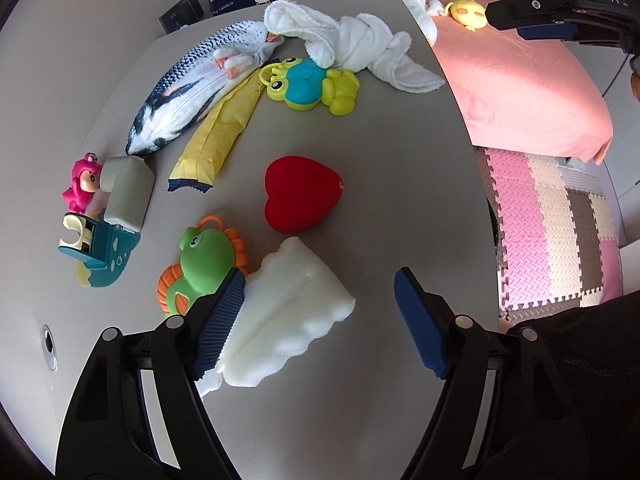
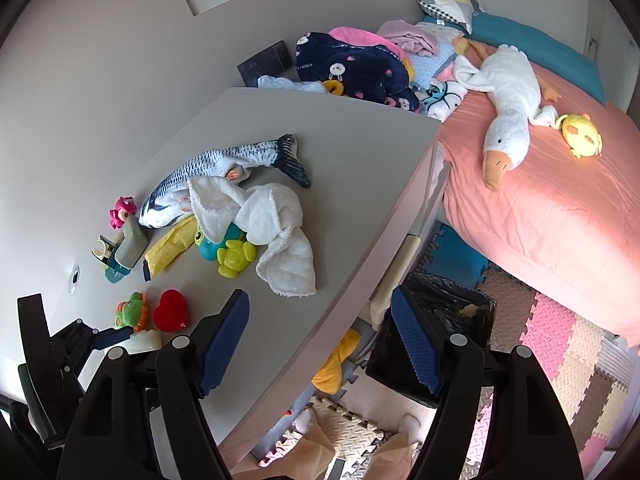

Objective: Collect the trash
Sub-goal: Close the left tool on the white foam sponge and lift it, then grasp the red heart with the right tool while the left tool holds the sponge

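1. Foam scrap, white and wavy-edged, lies on the desk just below the red heart and beside the green toy; it looks like the trash piece in hand.
2. Left gripper stands wide, one pad touching the scrap's left edge, the other well apart on bare desk; nothing is held.
3. Right gripper is also wide and empty, hanging over the desk edge with the black bin below it on the floor mats.
4. Risk, as I judge it: closing from here could catch only the foam's edge, since the scrap sits off-centre between the jaws. Soft foam squashes and may slip out on the lift.
5. Another risk: the left pad lies close to the green toy, so a sideways shift could nudge or pinch it instead.
6. Yellow wrapper, crinkled and flat, above the heart, partly under the plush fish, may also be trash; pulling it could drag the fish.
7. Heart looks plush and rounded; the desk is smooth and grey.
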`<control>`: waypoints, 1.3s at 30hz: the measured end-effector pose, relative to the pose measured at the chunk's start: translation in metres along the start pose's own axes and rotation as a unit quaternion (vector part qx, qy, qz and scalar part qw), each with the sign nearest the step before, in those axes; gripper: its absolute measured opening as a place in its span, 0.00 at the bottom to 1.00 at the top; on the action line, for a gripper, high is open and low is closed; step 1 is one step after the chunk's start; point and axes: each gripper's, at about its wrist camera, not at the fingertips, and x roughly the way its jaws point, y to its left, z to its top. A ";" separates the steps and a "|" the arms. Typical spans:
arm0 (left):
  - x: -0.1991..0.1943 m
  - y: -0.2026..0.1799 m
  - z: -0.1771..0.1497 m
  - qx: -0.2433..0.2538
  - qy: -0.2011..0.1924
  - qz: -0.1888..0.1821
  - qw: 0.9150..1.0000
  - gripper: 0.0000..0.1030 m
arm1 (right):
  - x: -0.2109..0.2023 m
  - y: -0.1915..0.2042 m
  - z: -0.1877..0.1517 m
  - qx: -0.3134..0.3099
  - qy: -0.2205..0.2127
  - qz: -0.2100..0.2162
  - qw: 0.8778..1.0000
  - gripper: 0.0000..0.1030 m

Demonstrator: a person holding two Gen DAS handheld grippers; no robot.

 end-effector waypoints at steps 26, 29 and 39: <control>-0.007 0.039 -0.023 -0.158 0.000 -0.017 0.987 0.38 | 0.007 0.014 0.001 -0.024 0.011 0.019 0.999 0.72; -0.017 0.048 -0.031 -0.194 -0.011 -0.037 0.980 0.38 | 0.010 0.022 0.002 -0.034 0.014 0.027 0.999 0.72; -0.045 0.060 -0.056 -0.245 -0.038 -0.022 0.969 0.35 | 0.027 0.060 -0.001 -0.078 0.035 0.056 0.995 0.72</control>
